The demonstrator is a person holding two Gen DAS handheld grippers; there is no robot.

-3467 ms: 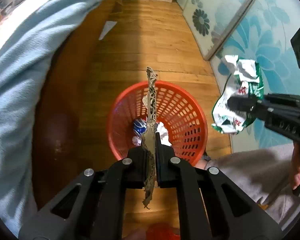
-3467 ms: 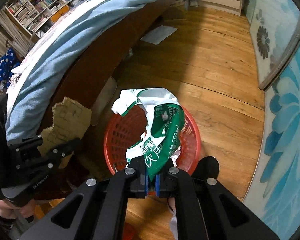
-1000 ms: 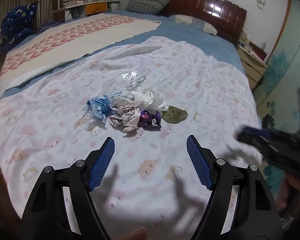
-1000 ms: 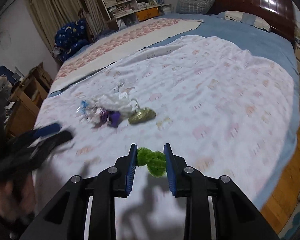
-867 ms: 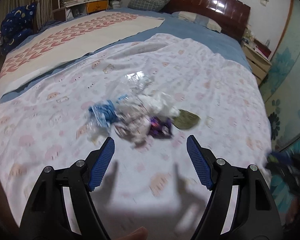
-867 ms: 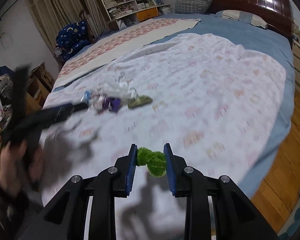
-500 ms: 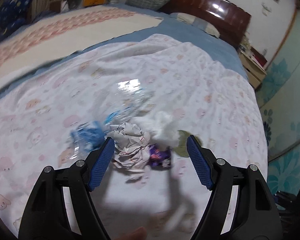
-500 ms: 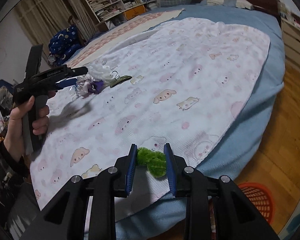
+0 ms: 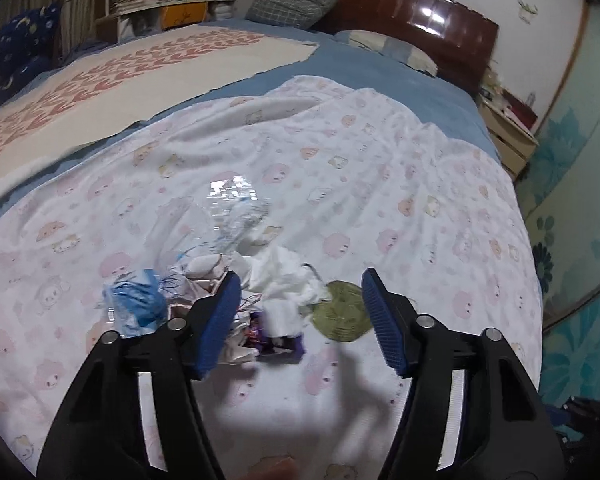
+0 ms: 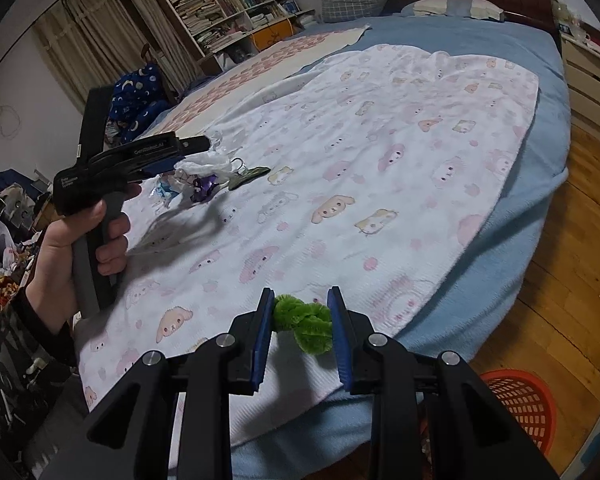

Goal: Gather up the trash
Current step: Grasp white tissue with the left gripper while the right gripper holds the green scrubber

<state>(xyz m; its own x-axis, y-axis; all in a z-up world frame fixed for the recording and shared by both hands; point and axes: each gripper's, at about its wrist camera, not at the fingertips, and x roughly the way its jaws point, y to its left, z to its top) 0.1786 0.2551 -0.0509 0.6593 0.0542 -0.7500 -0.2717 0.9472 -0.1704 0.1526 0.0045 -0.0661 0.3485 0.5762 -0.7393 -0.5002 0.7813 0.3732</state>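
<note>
My left hand-held gripper (image 9: 300, 316) hangs over the bed with its jaws spread wide and nothing between them, pointed at a small heap of trash (image 9: 236, 292) lying on the white blanket (image 9: 400, 216) with pink cartoon prints. In that heap I see a crumpled clear plastic wrapper (image 9: 228, 216) at the far side, a blue and clear bag (image 9: 134, 306) to the left, a wad of white tissue (image 9: 288, 280) in the middle, a purple wrapper (image 9: 278, 344) nearest me and a flat olive-green piece (image 9: 342, 314) to the right; the left blue pad covers part of the crumpled paper, so I cannot tell where one scrap ends and the next begins. My right hand-held gripper (image 10: 300, 326) sits near the bed's edge, its jaws narrowed onto a fuzzy green ball (image 10: 306, 322), which touches both pads. From that side my left hand (image 10: 80, 256) and its tool block the near end of the heap. An orange basket (image 10: 524, 404) stands on the wooden floor (image 10: 572, 280) at lower right, cut off by the frame and by my gripper's arm. Beyond the bed are a dark headboard (image 9: 412, 12), pillows (image 9: 296, 0) and a crowded bookshelf (image 10: 220, 4). The far edges of the left view are blurred.
</note>
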